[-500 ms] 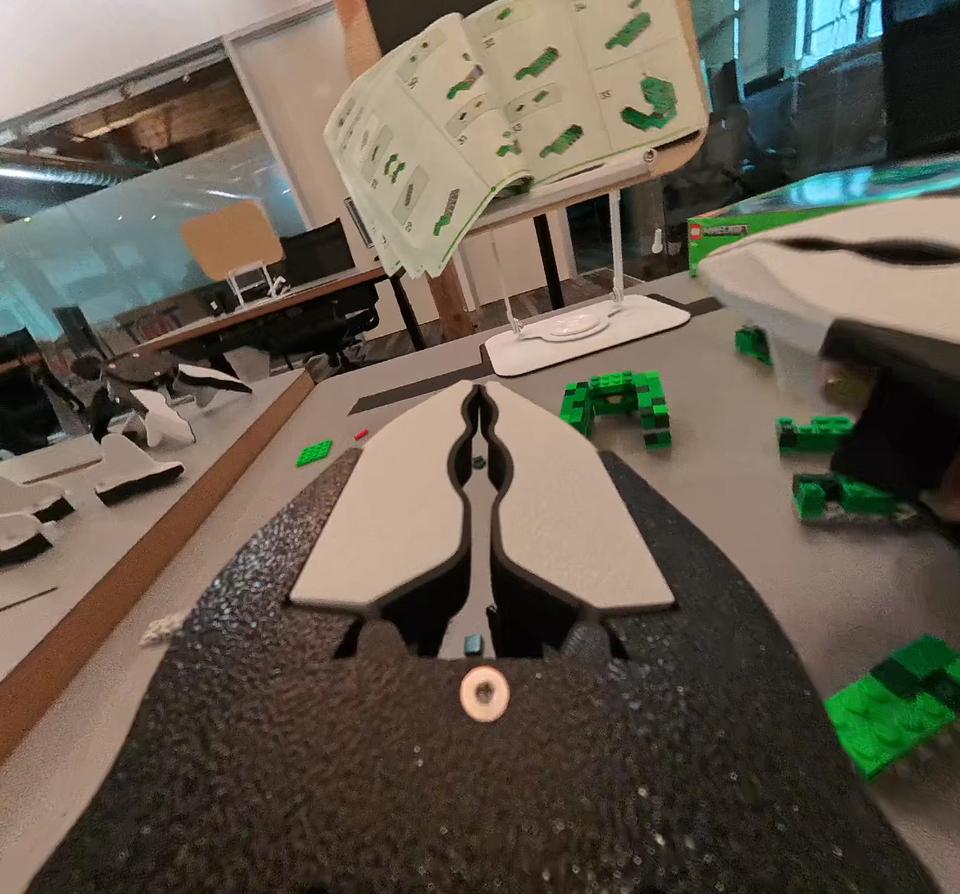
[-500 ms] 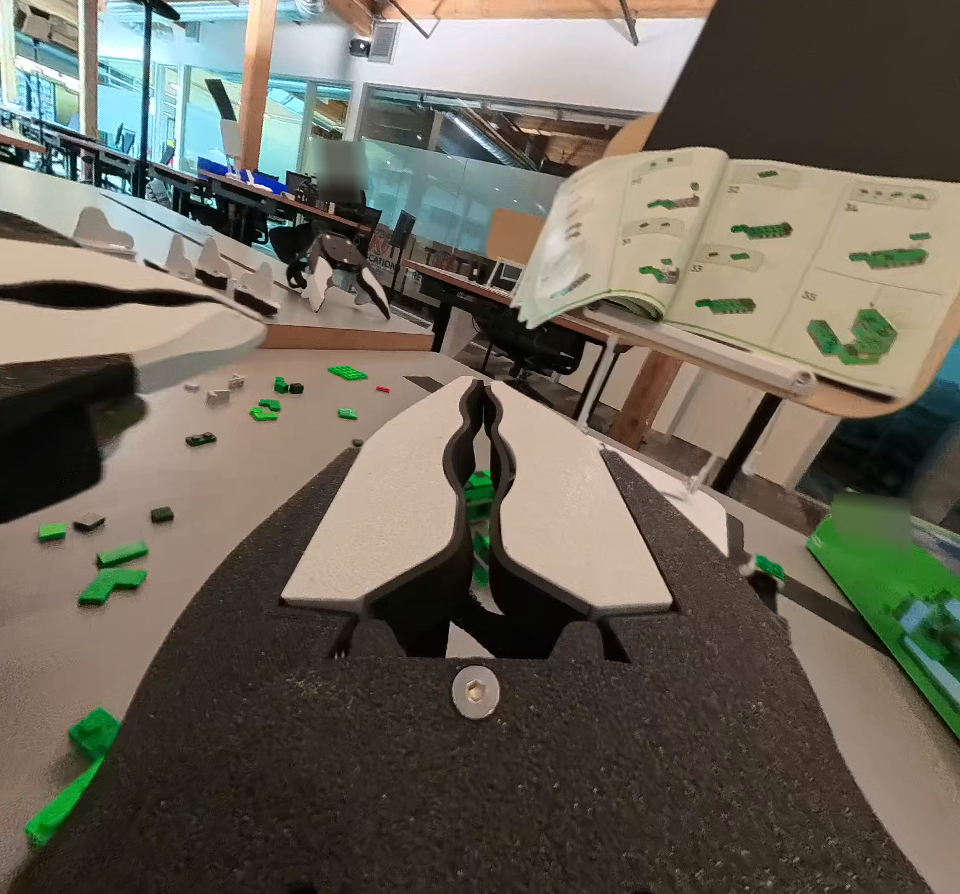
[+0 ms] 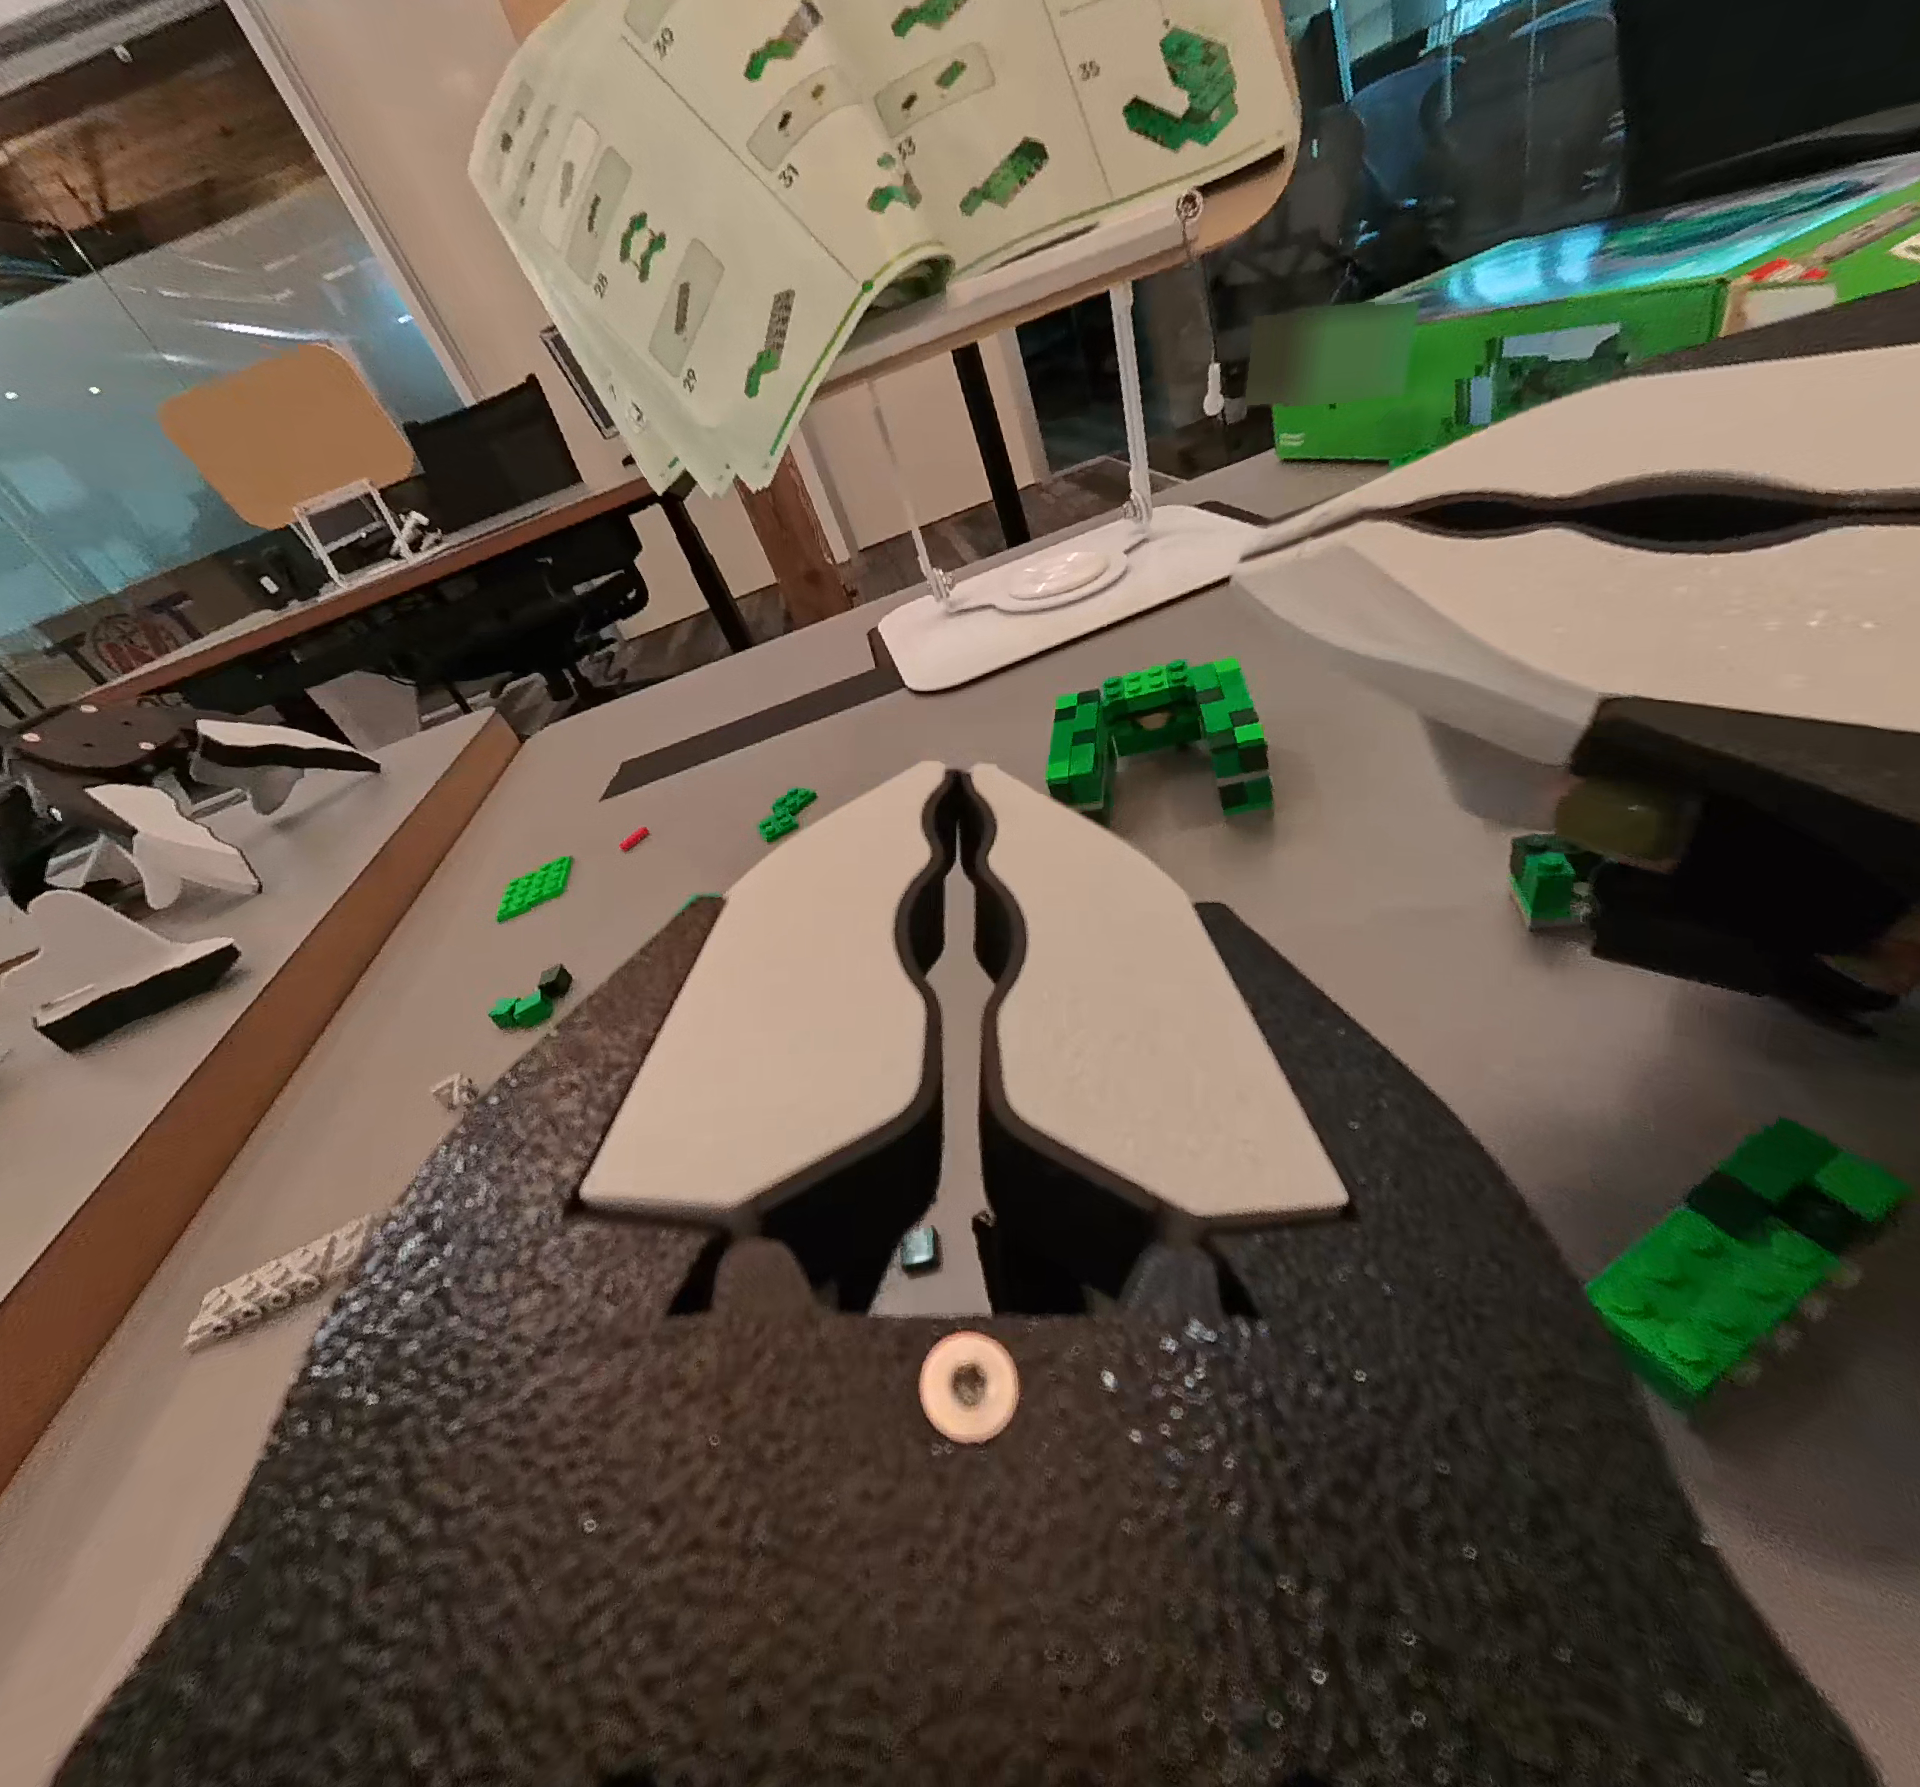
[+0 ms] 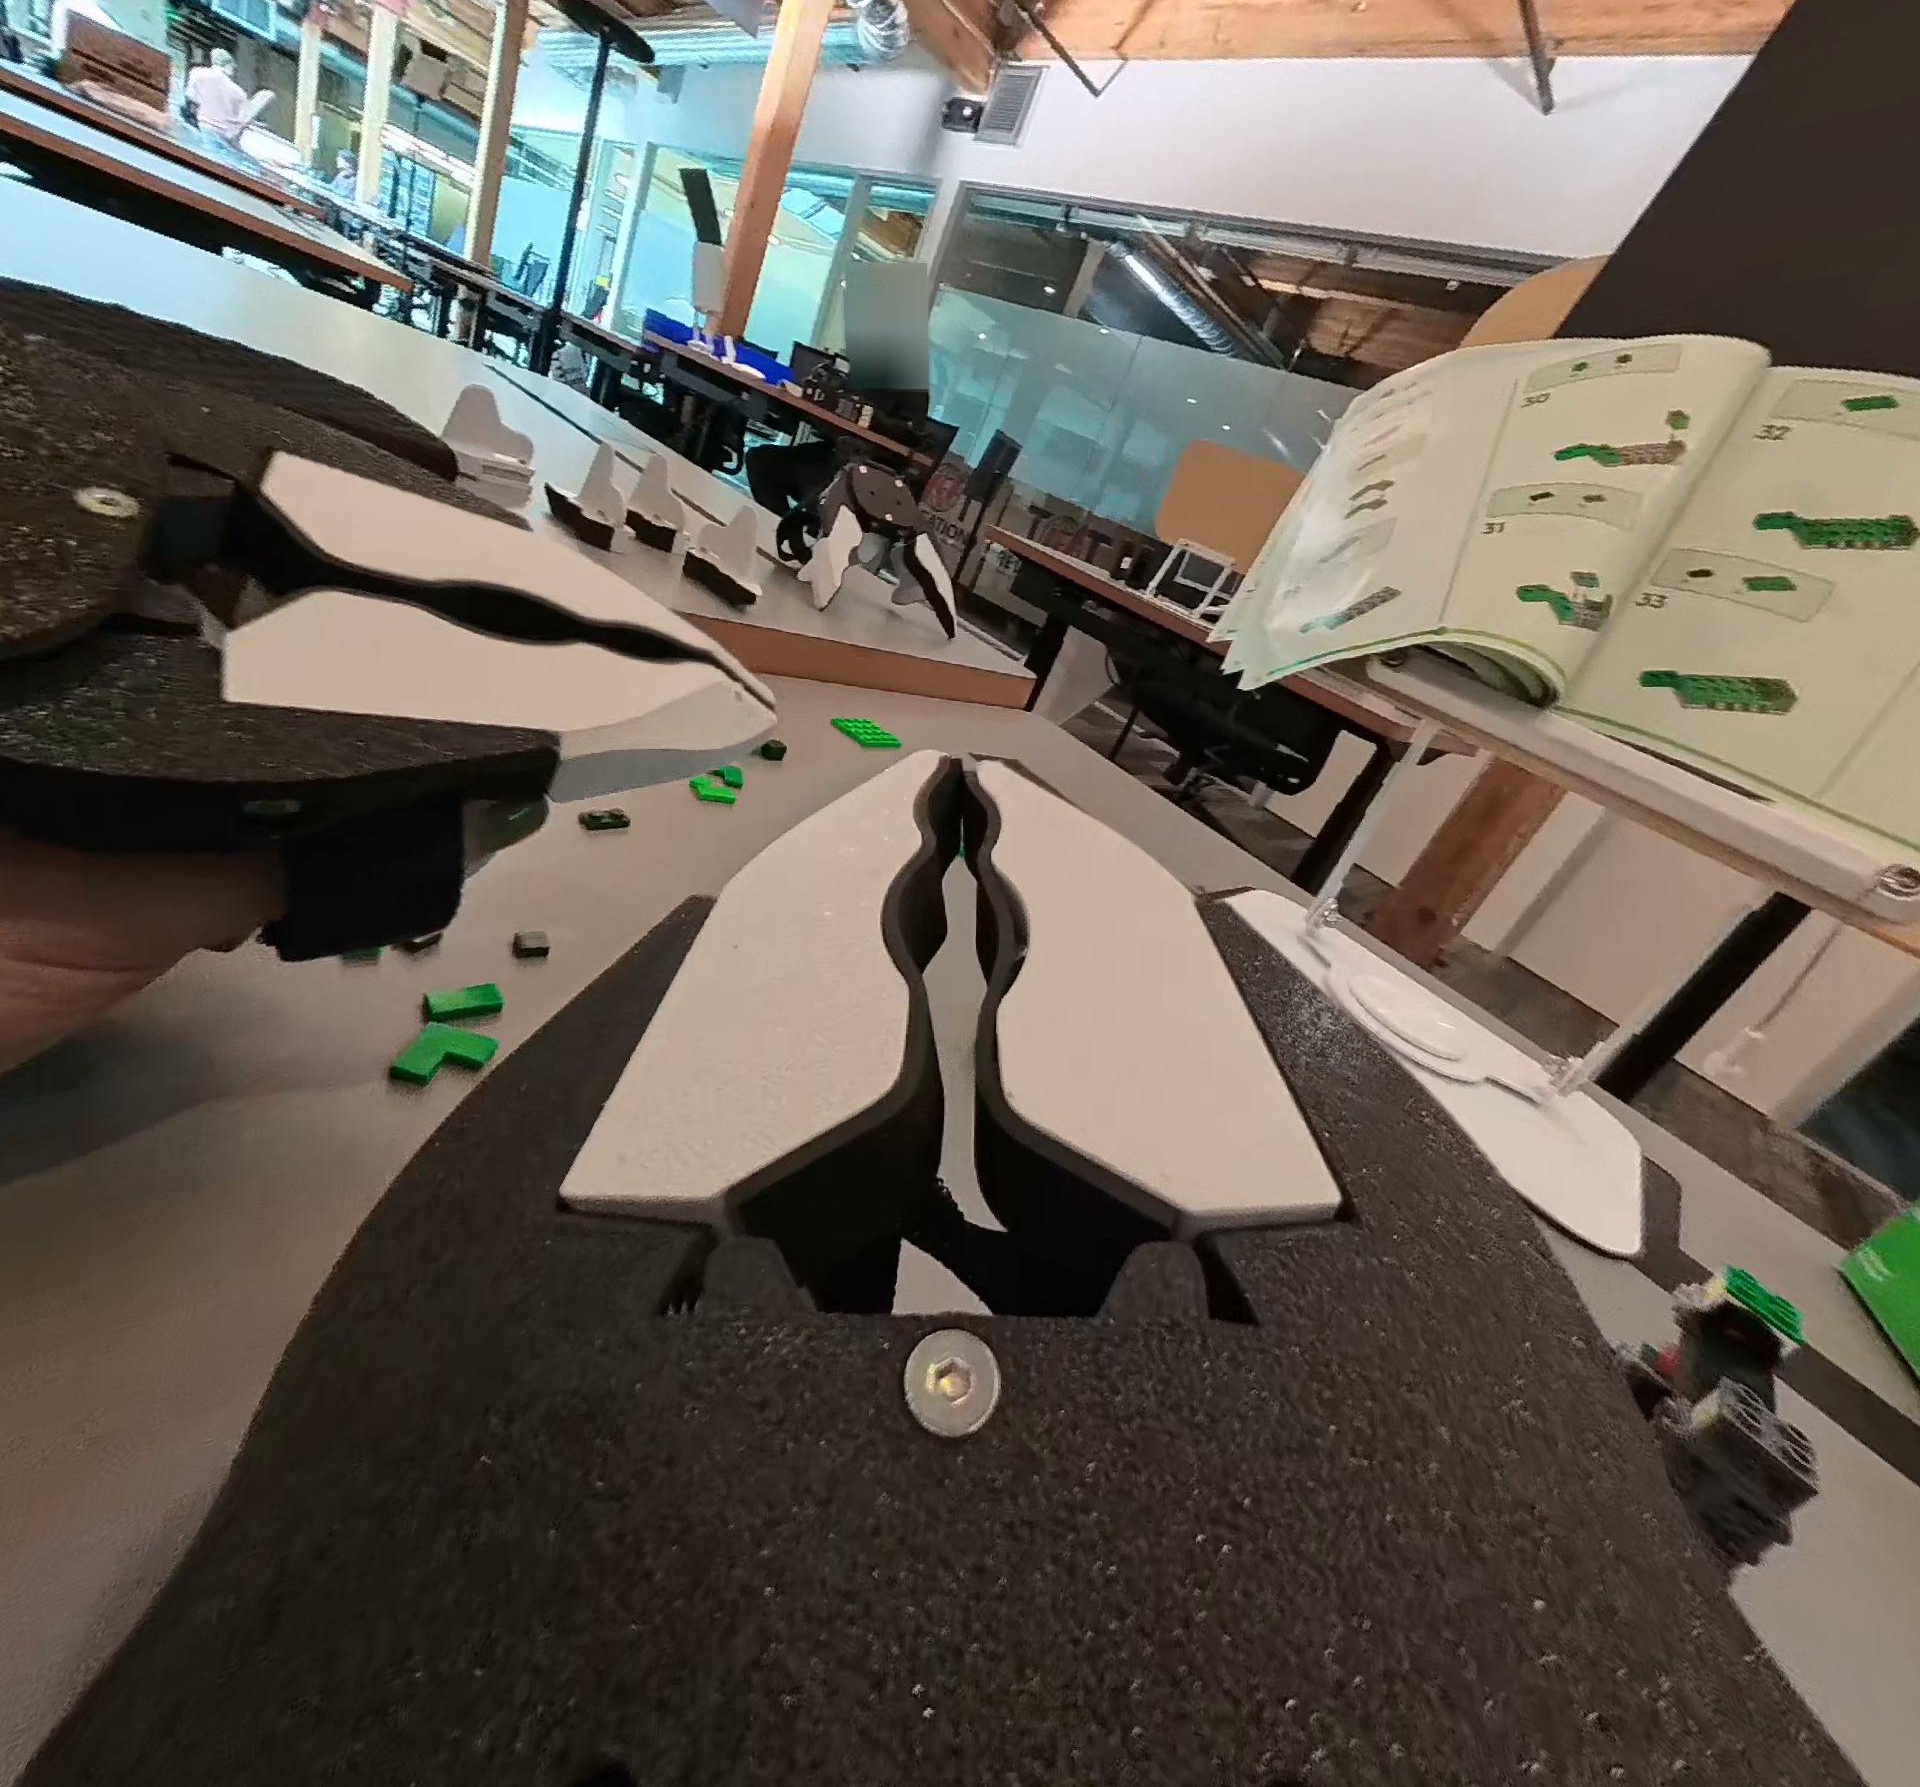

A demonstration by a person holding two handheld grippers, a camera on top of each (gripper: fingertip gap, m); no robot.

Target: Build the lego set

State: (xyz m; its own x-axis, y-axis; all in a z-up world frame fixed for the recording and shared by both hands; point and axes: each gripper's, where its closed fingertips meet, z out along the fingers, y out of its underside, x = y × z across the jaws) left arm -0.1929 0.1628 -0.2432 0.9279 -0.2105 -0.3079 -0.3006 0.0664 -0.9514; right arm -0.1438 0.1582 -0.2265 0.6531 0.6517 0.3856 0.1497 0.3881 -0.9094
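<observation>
Instruction booklet (image 3: 883, 106): open on a white stand (image 3: 1049, 594) at 12 o'clock; small printed step numbers sit beside its green drawings.
Green box (image 3: 1558, 355): at 2 o'clock in the left wrist view; printed marks on its side, partly under a blur patch.
Glass wall (image 4: 1039, 449): at 12 o'clock in the right wrist view; faint lettering, too dim to make out.

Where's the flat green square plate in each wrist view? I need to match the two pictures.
Left wrist view: flat green square plate lies on the grey table, left of the left gripper.
Right wrist view: same plate lies just beyond the right gripper.
Shared landmark: the open instruction booklet on its stand.
</observation>
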